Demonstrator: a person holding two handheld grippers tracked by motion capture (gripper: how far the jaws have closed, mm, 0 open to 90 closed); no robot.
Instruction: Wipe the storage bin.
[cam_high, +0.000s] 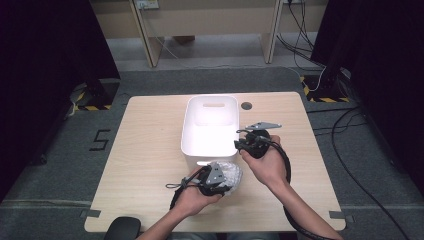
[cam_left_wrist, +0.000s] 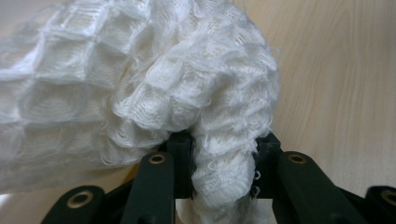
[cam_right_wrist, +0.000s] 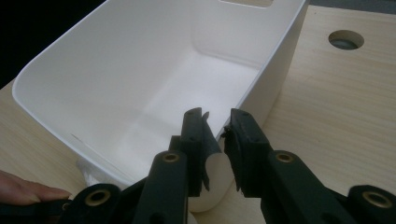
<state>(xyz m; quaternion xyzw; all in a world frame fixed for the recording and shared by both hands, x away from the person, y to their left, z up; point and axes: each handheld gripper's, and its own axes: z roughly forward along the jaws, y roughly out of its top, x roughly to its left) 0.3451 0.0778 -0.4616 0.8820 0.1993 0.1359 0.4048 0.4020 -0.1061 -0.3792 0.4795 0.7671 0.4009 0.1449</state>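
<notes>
A white waffle-weave cloth (cam_left_wrist: 154, 79) lies bunched on the wooden table just in front of the white plastic bin (cam_high: 186, 125), at its near right corner. My left gripper (cam_left_wrist: 224, 163) is shut on a fold of that cloth; from above the left gripper (cam_high: 220, 182) sits at the cloth (cam_high: 231, 175). My right gripper (cam_right_wrist: 217, 135) straddles the near corner of the bin (cam_right_wrist: 116, 70), one jaw inside and one outside, closed on the rim. From above the right gripper (cam_high: 239, 145) rests at the bin's right wall. The bin's inside looks bare.
A round cable hole (cam_high: 246, 106) sits in the table (cam_high: 145, 150) behind the bin's right side. Bare wood spreads to the left and right of the bin. A dark rounded object (cam_high: 122, 229) pokes in at the table's near left edge.
</notes>
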